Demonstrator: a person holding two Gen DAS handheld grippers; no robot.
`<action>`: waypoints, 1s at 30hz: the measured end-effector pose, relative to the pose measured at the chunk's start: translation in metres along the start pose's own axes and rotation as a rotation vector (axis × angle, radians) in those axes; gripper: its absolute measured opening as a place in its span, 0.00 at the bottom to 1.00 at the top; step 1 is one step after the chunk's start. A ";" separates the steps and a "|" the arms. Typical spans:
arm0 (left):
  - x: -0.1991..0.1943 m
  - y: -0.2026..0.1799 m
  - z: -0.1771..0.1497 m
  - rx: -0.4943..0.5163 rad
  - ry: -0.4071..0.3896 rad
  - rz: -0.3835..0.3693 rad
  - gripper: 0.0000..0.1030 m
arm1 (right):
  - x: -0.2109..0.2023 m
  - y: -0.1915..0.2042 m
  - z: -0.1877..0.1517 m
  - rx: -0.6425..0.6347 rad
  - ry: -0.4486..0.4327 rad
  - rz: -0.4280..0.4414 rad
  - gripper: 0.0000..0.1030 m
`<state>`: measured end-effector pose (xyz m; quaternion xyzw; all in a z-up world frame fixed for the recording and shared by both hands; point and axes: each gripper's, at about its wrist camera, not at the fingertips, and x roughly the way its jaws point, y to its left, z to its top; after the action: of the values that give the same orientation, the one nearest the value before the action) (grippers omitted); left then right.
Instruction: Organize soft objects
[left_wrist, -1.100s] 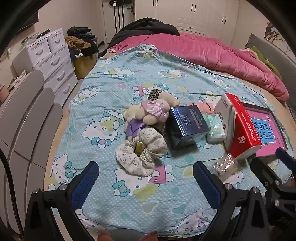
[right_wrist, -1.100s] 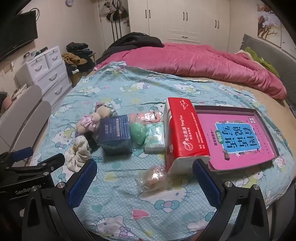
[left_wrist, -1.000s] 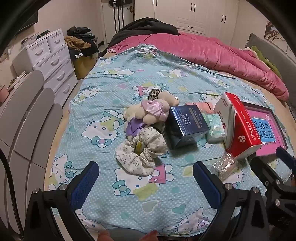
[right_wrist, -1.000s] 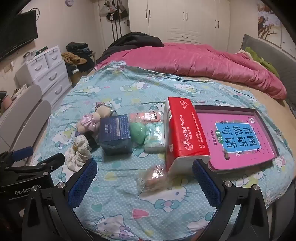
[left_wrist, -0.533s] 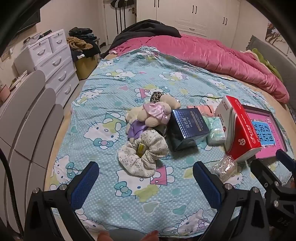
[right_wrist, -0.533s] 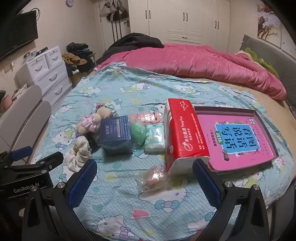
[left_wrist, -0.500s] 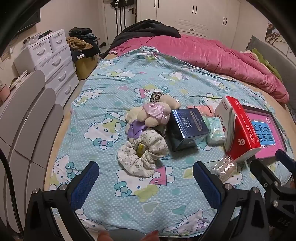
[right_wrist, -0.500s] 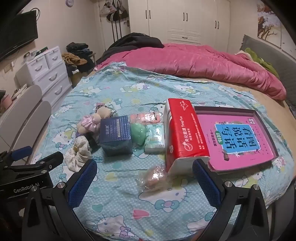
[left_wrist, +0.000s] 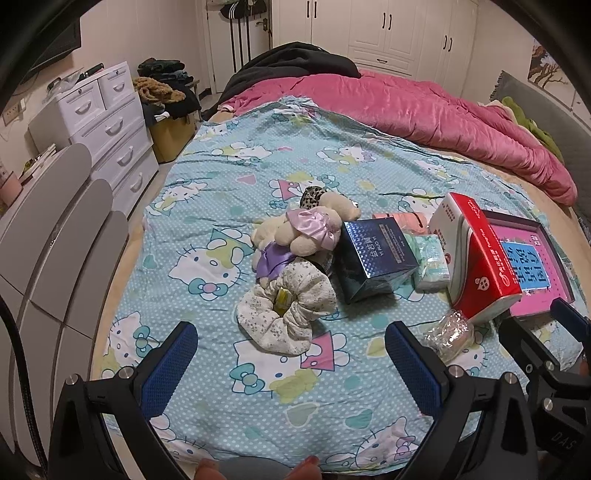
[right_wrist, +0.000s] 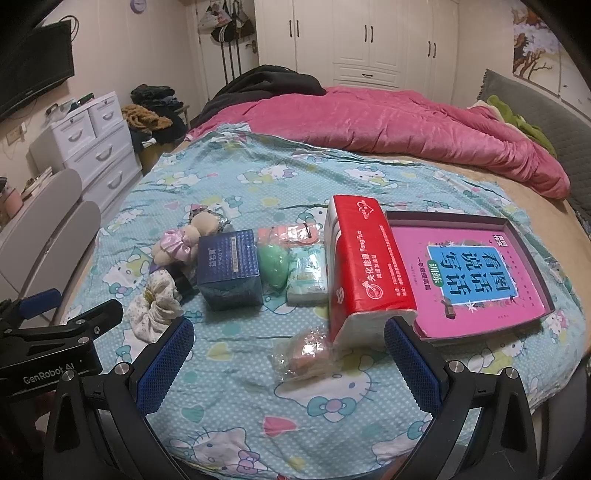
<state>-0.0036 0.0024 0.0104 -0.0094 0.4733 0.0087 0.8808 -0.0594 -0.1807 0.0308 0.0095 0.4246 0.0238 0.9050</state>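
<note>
Scrunchie (left_wrist: 286, 314) lies near the left gripper (left_wrist: 291, 363), touching the teddy (left_wrist: 306, 232). Both the left and right gripper (right_wrist: 288, 360) have jaws spread wide, holding nothing. A careless grab could drag the teddy along too.

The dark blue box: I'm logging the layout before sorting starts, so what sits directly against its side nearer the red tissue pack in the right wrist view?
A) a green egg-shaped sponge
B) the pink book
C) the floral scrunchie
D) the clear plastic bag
A: the green egg-shaped sponge lies right beside the dark blue box, between it and the mint tissue packet; the floral scrunchie lies on the box's other side.
</note>
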 end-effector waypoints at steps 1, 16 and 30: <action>0.000 0.000 0.000 -0.001 0.000 -0.001 0.99 | 0.000 0.000 -0.001 0.000 -0.002 0.001 1.00; -0.003 -0.001 0.002 -0.001 -0.013 0.005 0.99 | -0.002 -0.002 -0.001 0.004 -0.004 0.005 1.00; -0.002 0.001 0.001 -0.005 -0.011 -0.004 0.99 | -0.005 -0.002 0.000 0.005 -0.008 0.005 1.00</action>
<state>-0.0044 0.0036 0.0126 -0.0124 0.4684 0.0079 0.8834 -0.0626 -0.1834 0.0340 0.0127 0.4209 0.0251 0.9067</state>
